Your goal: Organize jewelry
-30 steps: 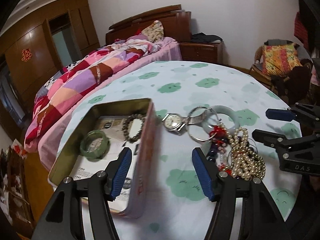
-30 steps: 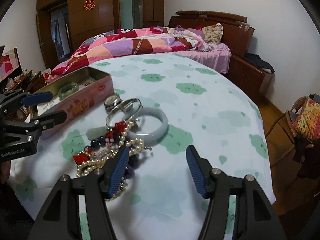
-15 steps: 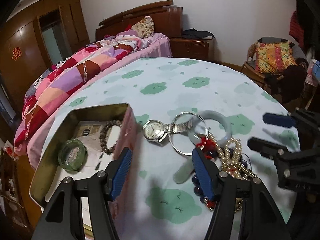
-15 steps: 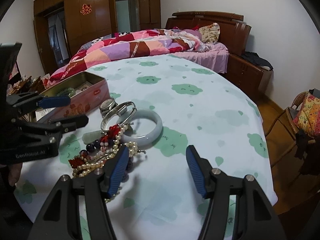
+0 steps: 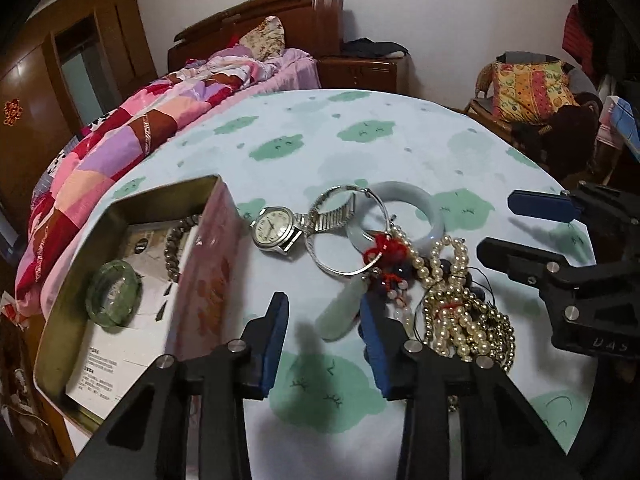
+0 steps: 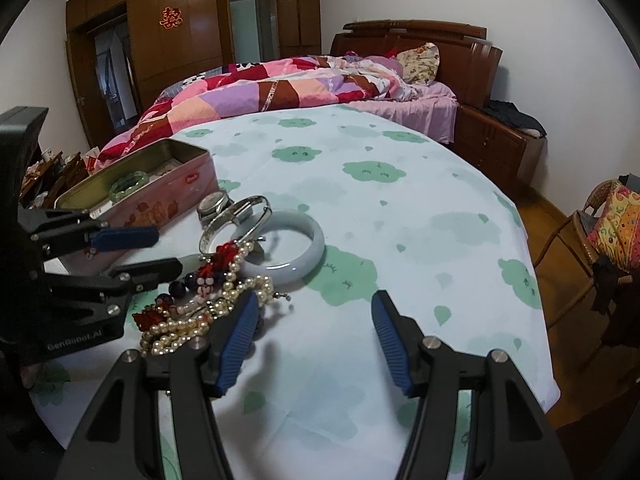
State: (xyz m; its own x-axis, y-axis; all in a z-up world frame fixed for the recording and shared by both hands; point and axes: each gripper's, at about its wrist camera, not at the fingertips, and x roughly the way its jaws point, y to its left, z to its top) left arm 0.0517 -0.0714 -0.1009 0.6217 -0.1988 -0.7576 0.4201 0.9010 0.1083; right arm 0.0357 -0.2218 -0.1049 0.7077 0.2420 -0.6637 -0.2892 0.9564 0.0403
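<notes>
Jewelry pile (image 5: pixel 436 280) lies on the cloud-print tablecloth (image 5: pixel 360 136), toward its near edge, just right of the pink tin (image 5: pixel 208 280).

Left gripper (image 5: pixel 324 320): jaws narrower than a second ago and closing now, nothing pressed between the pads. It has come forward and down toward the heap. A pale green jade pendant (image 5: pixel 340 312) lies on the cloth in the gap ahead of the fingertips, its far end under the red-beaded tangle (image 5: pixel 386 250). Judgement: the pendant is the next pick, and the closing is a pre-shaping for a thin flat piece.

Outward from there: silver bangle (image 5: pixel 340 232), wristwatch (image 5: pixel 276 230) next to the tin wall, pale jade bangle (image 5: pixel 404 216) behind, pearl strands (image 5: pixel 460 312) to the right.

Right gripper (image 6: pixel 316 344): unchanged, released, jaws wide, empty, hovering at the near side of the pile with its left finger just over the pearls.

Task state, judged: two pieces are in the tin, most remain on the cloth, so the task looks early.

View differences:
- Left wrist view looks down into the tin: green bangle (image 5: pixel 114 294), brown bead bracelet (image 5: pixel 176 240), printed paper lining (image 5: pixel 120 344). It also shows the pendant clearly.
- Right wrist view sees only the green bangle's top over the tin rim. The pendant is mostly hidden behind the left gripper's finger. It shows the wardrobe (image 6: pixel 168 40) and the whole quilted bed (image 6: pixel 280 88).
</notes>
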